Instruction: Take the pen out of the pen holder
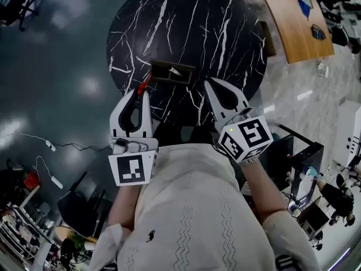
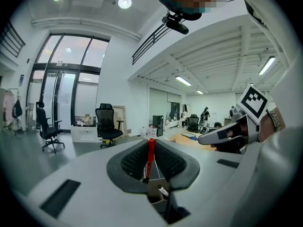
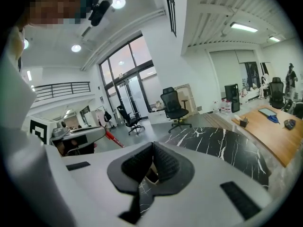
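Right now the left gripper [image 1: 141, 94] is clamping a red pen [image 1: 144, 86] between its two closed jaws. The pen is standing nearly upright along the gap of the ribbed black pads in the left gripper view. Its dark lower end is pointing down toward the pen holder [image 1: 172, 72]. Whether that end is clear of the holder's opening cannot be told.

The holder, a dark oblong box, is sitting on the near part of the round black marble counter [image 1: 225, 33], and the red pen is hovering at its left end. A second pen with a white tip [image 2: 162, 190] is lying inside the holder, just below the left gripper's jaws.

The right gripper [image 1: 211, 86] is hanging just to the right of the holder, above the counter's near edge. Its jaws are pressed together at the tips, and nothing is sitting between them. Only a sliver of the veined counter and a corner of the holder is showing through the opening behind the tips.

The two grippers are flanking the holder, one at each end, with their marker cubes close to the person's white shirt [image 1: 192, 208]. A wooden table [image 1: 293, 21] is standing beyond the counter, to the right.
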The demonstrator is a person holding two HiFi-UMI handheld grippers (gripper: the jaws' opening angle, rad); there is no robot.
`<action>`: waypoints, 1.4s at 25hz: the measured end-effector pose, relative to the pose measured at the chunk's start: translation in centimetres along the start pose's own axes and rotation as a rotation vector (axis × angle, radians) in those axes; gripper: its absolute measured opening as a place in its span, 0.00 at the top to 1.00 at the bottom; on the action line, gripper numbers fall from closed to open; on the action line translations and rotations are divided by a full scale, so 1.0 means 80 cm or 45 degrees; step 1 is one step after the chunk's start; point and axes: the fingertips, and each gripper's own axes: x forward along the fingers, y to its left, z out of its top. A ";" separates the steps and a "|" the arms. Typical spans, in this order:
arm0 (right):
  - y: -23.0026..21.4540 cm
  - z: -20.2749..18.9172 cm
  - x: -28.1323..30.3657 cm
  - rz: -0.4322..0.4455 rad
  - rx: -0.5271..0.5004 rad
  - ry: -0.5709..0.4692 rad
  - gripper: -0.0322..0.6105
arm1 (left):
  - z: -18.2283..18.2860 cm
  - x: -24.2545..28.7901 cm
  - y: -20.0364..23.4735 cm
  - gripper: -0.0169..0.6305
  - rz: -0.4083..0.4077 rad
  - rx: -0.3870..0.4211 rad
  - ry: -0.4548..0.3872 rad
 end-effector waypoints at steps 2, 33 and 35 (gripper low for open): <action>0.004 0.001 0.000 0.025 -0.016 0.013 0.92 | 0.003 0.002 0.000 0.90 0.004 0.028 -0.001; 0.009 -0.026 -0.009 0.113 -0.014 0.100 0.92 | -0.012 0.027 -0.019 0.90 -0.020 -0.008 0.027; 0.007 -0.029 -0.007 0.105 -0.004 0.107 0.92 | -0.013 0.029 -0.017 0.90 -0.020 -0.004 0.029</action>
